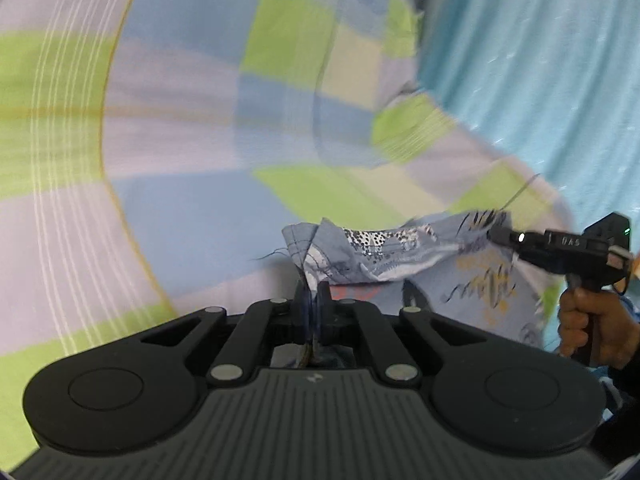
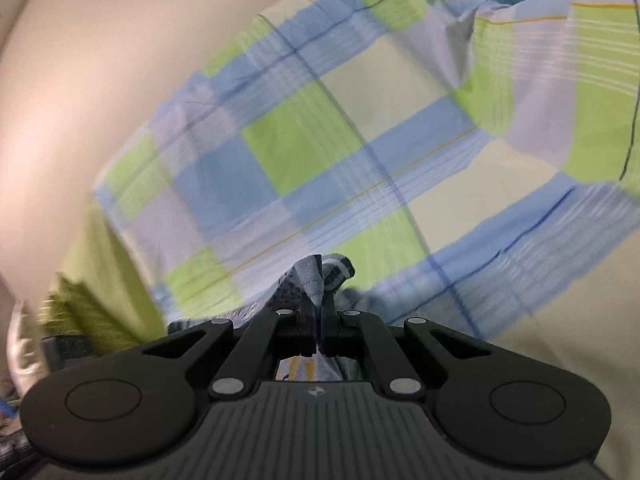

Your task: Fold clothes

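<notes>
Over the checked bedsheet, the left gripper pinches 1 corner of the pale blue printed garment, its jaws closed tight on the cloth. From there the garment stretches toward 3 o'clock, where the right gripper, held in a hand, clamps the other end. In the right wrist view, its 2 jaws press together on bunched fabric at 12 o'clock.
</notes>
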A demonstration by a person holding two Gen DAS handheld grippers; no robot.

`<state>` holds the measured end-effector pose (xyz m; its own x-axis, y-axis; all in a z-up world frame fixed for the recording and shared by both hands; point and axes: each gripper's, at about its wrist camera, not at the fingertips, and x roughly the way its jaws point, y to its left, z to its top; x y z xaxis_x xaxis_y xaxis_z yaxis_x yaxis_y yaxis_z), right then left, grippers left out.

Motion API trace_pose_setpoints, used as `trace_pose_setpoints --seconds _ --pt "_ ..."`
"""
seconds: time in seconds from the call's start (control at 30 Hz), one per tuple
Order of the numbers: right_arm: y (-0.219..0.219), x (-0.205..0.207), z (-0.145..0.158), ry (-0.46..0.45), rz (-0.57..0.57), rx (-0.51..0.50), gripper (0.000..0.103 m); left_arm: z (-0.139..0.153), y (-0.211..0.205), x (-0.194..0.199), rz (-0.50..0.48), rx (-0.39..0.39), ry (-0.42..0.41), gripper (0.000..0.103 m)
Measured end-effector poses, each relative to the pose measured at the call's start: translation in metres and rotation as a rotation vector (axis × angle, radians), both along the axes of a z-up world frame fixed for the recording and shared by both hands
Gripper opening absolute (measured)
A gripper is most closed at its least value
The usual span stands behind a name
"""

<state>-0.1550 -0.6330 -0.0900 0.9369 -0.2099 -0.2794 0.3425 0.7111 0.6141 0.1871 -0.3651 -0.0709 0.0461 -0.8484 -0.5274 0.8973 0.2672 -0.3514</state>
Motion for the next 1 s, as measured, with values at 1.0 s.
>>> trace_pose_setpoints --seconds 1.0 --pt "0.018 -0.005 -0.018 0.177 -0.077 -0.004 0.039 -0.003 0.023 -0.049 -0.045 0.114 -0.202 0.017"
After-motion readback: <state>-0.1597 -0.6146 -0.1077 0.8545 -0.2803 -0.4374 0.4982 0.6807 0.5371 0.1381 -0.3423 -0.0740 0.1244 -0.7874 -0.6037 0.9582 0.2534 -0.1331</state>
